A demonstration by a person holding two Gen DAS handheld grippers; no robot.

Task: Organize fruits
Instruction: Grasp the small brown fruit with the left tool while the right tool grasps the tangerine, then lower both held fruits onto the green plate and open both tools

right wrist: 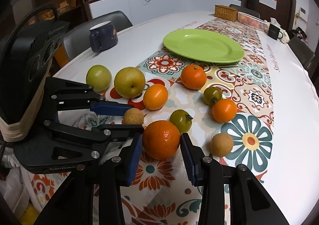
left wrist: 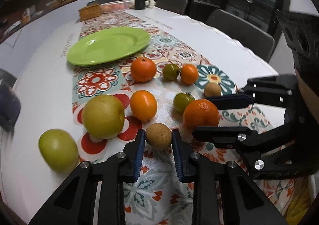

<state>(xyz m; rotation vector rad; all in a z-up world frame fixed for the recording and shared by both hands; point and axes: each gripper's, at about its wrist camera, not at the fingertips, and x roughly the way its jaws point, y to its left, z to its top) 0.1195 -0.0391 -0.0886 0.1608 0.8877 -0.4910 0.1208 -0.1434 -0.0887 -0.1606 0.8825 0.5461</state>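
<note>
Left gripper (left wrist: 158, 139) pinches the longan (left wrist: 158, 136) | right gripper (right wrist: 161, 146) brackets the tangerine (right wrist: 161, 139), contact unclear | green plate (right wrist: 203, 45) waits bare for both.

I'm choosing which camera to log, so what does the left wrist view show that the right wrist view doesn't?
Only the left wrist view shows the left gripper head-on, its pads touching a small brown fruit. Only the right wrist view shows the whole blue mug and the right gripper around a large orange. Both show the green plate, still without fruit.
</note>
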